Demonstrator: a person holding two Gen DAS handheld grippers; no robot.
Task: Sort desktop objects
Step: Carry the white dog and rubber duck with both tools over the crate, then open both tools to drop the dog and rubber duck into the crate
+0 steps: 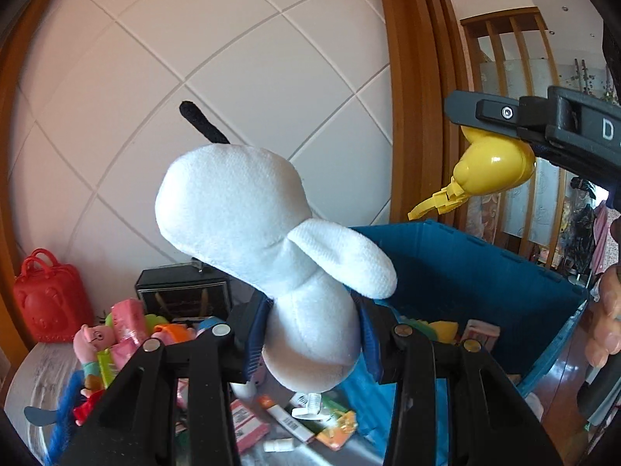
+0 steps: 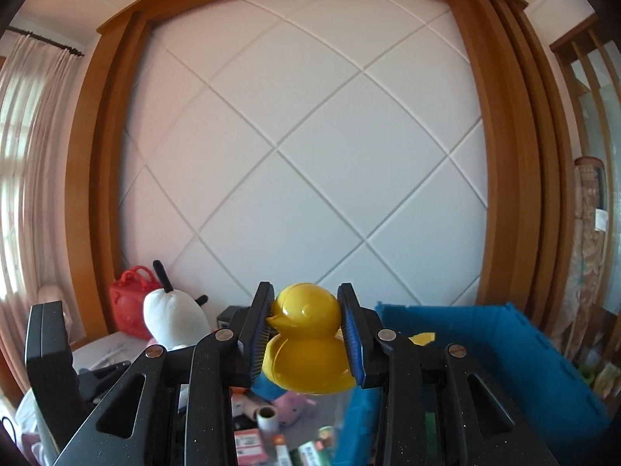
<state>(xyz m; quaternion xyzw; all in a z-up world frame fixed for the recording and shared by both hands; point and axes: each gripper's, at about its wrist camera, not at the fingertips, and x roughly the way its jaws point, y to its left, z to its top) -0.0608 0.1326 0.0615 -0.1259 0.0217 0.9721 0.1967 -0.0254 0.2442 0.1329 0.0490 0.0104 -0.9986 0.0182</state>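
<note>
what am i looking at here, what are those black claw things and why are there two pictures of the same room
Each picture comes from a small wide-angle camera fixed on a handheld gripper, looking out along its jaws. A person holds one gripper in each hand; there is no robot arm.

In the left wrist view, the left gripper is shut on a white plush toy. The right gripper shows at that picture's right edge.

In the right wrist view, the right gripper is shut on a yellow plastic duck, with the plush visible at lower left.

Below lie a heap of small toys and packets, a red toy bag by the wall, and a blue crate to the right.
</note>
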